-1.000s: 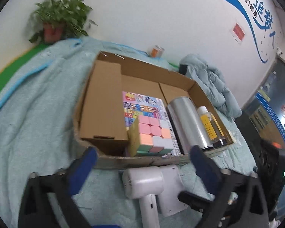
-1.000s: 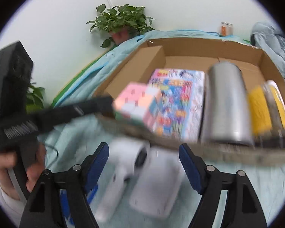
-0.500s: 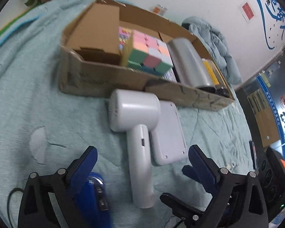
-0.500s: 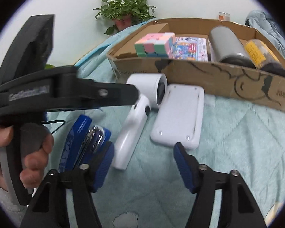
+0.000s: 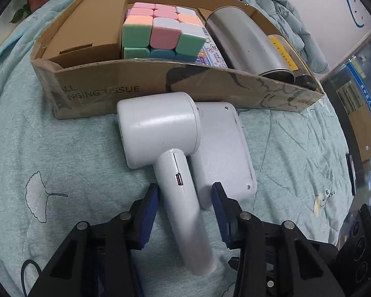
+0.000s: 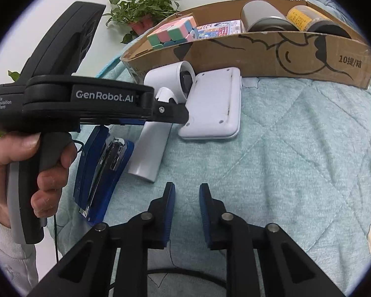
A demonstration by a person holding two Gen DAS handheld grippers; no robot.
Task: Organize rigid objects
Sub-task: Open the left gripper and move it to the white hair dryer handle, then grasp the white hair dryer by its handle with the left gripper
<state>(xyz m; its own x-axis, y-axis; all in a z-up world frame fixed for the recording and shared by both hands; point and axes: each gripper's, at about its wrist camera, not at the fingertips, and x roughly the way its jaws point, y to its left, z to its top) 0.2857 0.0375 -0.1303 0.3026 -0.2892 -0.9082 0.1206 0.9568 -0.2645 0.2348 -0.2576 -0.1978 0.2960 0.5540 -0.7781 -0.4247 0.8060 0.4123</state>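
A white handheld device (image 5: 160, 133) with a round head and long handle lies on the teal blanket in front of the cardboard box (image 5: 146, 86). My left gripper (image 5: 184, 205) straddles its handle, jaws partly closed with a small gap on each side. It also shows in the right wrist view (image 6: 158, 113), with the left gripper (image 6: 172, 113) over it. A white flat device (image 5: 222, 148) lies beside it. A blue stapler (image 6: 101, 165) lies left of the handle. My right gripper (image 6: 186, 193) is open a little and empty over the blanket.
The box holds a pastel cube (image 5: 160, 32), a brown carton (image 5: 91, 27), a colourful packet (image 5: 210, 52), a silver can (image 5: 247, 42) and a yellow-labelled jar (image 5: 284, 52). A potted plant (image 6: 141, 12) stands behind. Grey clothing (image 5: 284, 17) lies at the far right.
My left gripper has dropped from above the box down to the white device's handle and narrowed around it. My right gripper has pulled back and narrowed.
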